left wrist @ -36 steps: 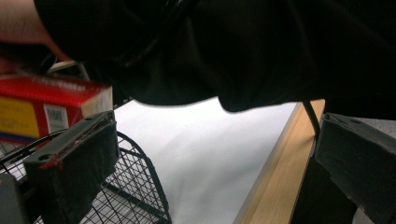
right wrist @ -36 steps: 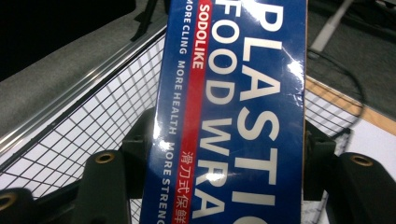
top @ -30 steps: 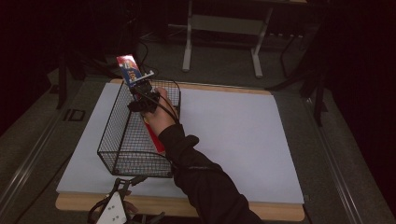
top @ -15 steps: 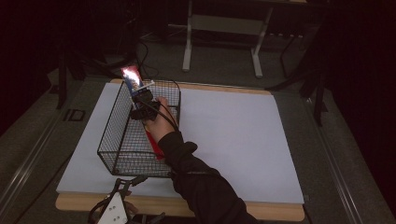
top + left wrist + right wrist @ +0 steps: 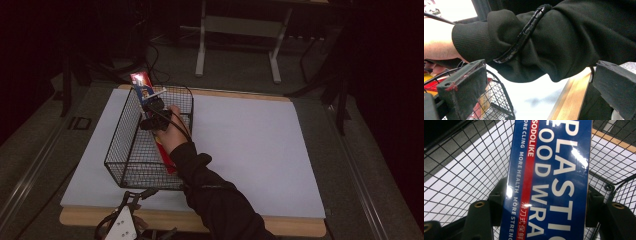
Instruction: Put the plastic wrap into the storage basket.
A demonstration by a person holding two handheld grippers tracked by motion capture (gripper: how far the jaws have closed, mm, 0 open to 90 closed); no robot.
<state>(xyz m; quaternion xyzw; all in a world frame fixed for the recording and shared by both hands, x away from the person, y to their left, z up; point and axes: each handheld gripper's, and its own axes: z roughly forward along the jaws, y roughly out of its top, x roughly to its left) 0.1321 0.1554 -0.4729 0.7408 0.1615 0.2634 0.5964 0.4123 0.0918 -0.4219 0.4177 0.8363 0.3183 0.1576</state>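
Note:
A blue box of plastic food wrap (image 5: 549, 170) with a red stripe stands between the jaws of my right gripper (image 5: 545, 197), which is shut on its two sides. From above, the right gripper (image 5: 152, 112) is at the far end of a black wire basket (image 5: 120, 145), inside its rim. The box's top (image 5: 140, 82) sticks up above the far rim. My left gripper (image 5: 125, 222) rests at the table's front edge, just before the basket. Its jaws (image 5: 537, 82) stand wide apart with nothing between them, and the person's black sleeve (image 5: 564, 42) crosses beyond them.
A red pack (image 5: 164, 152) lies in the basket under the forearm. The basket stands on the left of a white sheet (image 5: 250, 150) over a wooden board (image 5: 290, 225). A grey table frame (image 5: 240, 30) and cables stand on the dark floor beyond.
The right hand has come down with the box, so the box now sits lower at the basket's far end. The left gripper has stayed in place.

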